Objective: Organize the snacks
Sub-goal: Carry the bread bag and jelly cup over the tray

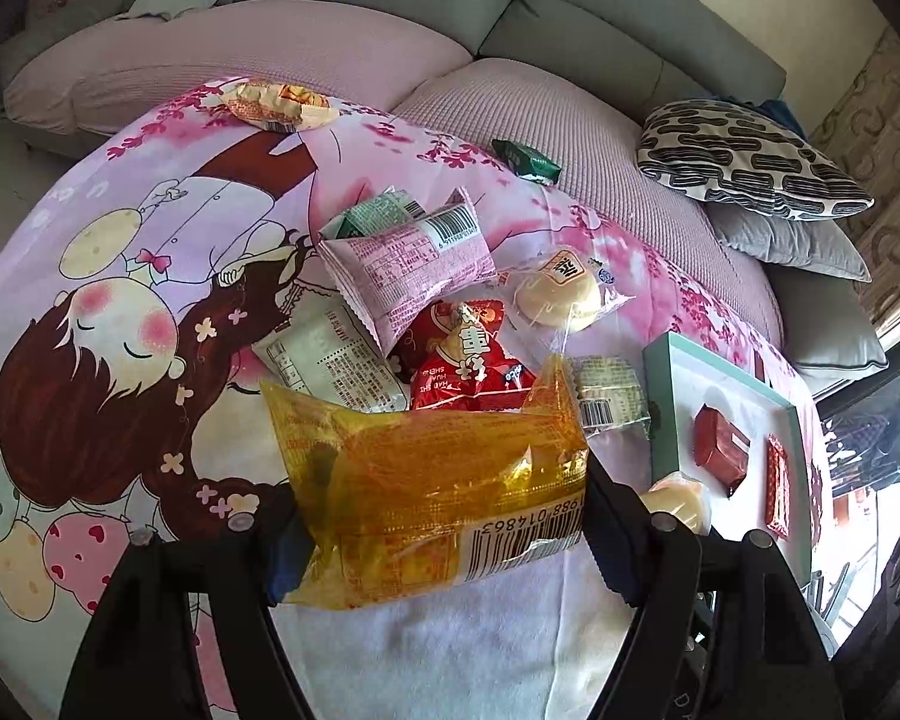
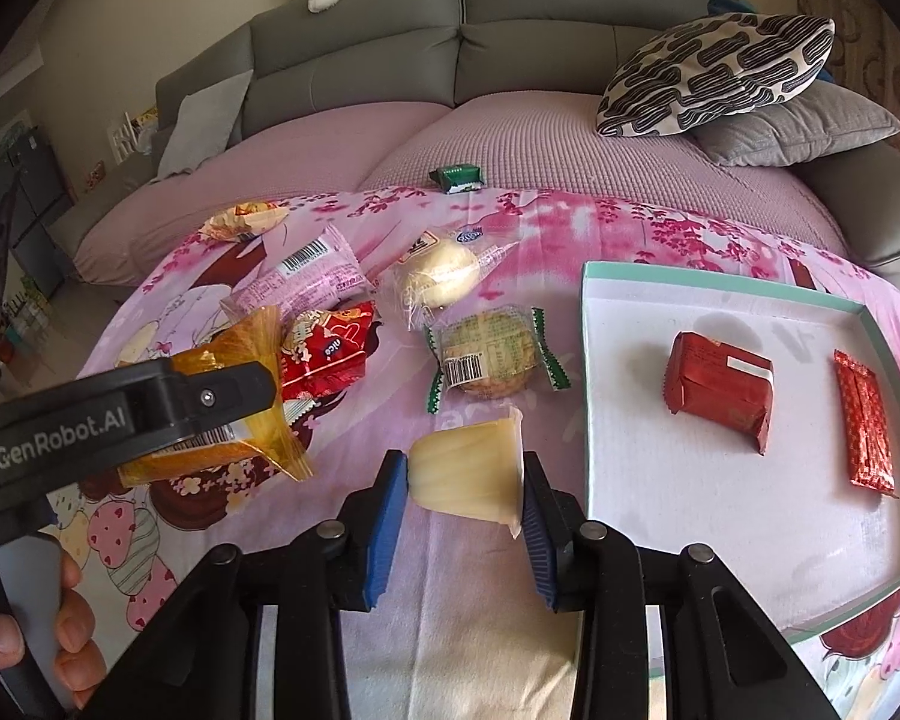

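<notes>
Both grippers are loaded: your left gripper (image 1: 444, 534) pinches the orange-wrapped snack (image 1: 450, 480) across its width, and your right gripper (image 2: 465, 480) is pressed in on the pale jelly cup (image 2: 471, 474), blue pads flat against its two sides. Each snack hangs clear of the cloth.

Start from the biggest thing. The pink cartoon blanket (image 2: 570, 228) covers the sofa seat, so everything under you is soft; don't count on it to steady a placement. On its right lies the teal-rimmed tray (image 2: 726, 294), which I judge to be the destination, since the red foil pack (image 2: 720, 396) and the thin red bar (image 2: 864, 426) already sit in it, well apart.

Carry the cup first (the tray is just beside your right hand). Lift over the near rim, not through it, and lower onto the bare white floor at the near left of the tray. Keep the cup level, as it sits tilted in the pads now and could roll once freed.

Then bring the orange snack across. Its wrapper is slack and crinkly, so hold it steady and spread the fingers only when it rests on the tray.

Left behind on the blanket are the pink packet (image 2: 306, 282), the red bag (image 2: 330, 354), the round bun (image 2: 438, 276) and the green-edged cookie (image 2: 489, 354).
</notes>
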Motion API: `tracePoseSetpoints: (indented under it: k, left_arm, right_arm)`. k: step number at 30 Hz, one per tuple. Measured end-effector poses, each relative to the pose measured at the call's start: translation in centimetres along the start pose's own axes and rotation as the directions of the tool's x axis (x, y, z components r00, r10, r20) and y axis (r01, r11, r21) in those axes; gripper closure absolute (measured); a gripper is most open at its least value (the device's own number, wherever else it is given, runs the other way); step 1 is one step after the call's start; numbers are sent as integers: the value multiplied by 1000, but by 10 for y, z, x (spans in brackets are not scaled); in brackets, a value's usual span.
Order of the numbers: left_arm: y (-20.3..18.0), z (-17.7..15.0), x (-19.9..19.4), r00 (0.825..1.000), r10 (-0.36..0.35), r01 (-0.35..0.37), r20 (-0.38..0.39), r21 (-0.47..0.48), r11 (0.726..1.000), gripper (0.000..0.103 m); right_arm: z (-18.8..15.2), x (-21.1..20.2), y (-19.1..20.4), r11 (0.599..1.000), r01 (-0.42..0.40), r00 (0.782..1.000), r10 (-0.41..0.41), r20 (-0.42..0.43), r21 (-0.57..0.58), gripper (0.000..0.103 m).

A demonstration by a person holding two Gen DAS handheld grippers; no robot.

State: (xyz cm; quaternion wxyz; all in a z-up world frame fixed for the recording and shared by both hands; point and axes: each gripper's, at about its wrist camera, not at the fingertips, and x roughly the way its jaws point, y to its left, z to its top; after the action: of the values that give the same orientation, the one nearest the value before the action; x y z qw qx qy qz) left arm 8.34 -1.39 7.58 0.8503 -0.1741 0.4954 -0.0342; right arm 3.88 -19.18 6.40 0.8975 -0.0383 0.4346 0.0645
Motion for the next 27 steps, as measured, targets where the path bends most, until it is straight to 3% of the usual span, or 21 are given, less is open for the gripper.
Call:
tracePoseSetpoints:
  k: [9,16,27]
  left_arm:
    - [-7,3,-4,1000,-3,3,10,11,1000,25]
    - [-28,1,-4,1000,-18,18,9,69,997,26]
    - [-94,-11,-3,997,-74,71,3,251,965,25]
  right_arm:
    - [3,-18,-20,999,7,999,-9,41,53,64]
    - [3,-37,-72,983,85,993,-96,64,160,64]
    - [-17,-75,-194,871,256,954,-297,34,419,64]
